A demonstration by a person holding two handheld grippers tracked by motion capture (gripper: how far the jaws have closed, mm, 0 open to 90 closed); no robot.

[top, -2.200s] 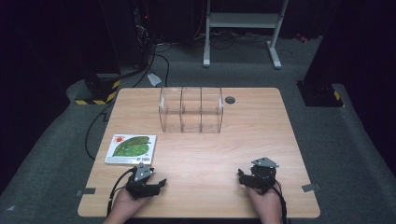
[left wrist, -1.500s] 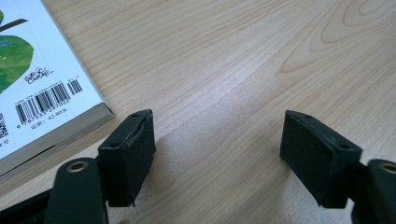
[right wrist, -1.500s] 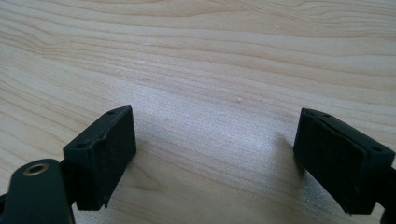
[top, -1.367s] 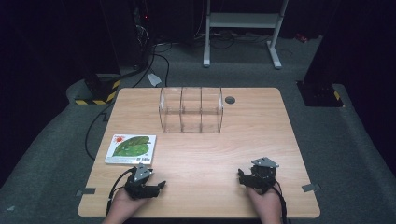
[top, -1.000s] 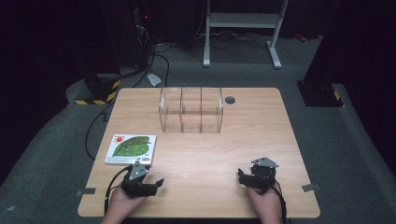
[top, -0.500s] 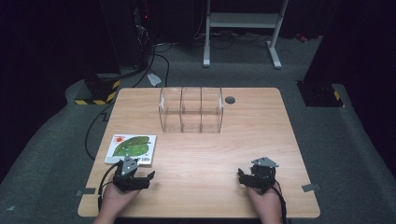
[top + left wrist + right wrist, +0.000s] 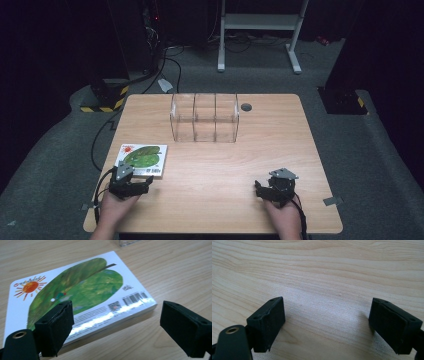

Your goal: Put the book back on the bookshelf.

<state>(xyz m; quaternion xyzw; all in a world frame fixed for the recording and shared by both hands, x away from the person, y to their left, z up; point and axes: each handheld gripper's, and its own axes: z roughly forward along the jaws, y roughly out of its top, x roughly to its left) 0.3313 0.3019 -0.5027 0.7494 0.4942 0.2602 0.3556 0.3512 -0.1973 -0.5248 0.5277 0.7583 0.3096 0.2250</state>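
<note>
The left gripper (image 7: 131,183) is hovering at the near edge of the book (image 7: 141,159), its jaws having just been opening wide, nothing pinched between them. The book is lying flat at the table's (image 7: 280,135) eight o'clock. The right gripper (image 7: 270,190) is resting at five o'clock, jaws spread over bare wood.

We see a desk (image 7: 280,150) of pale wood, with fine grain and a smooth matt surface. The book (image 7: 75,295) has a glossy cover — light reflects strongly along its near edge. The organizer (image 7: 204,117) looks like clear, smooth plastic. The fingers (image 7: 56,327) of the left gripper (image 7: 122,327) are black, matt and a little rough — like foam or rubber. The floor (image 7: 60,150) is grey carpet.
</note>
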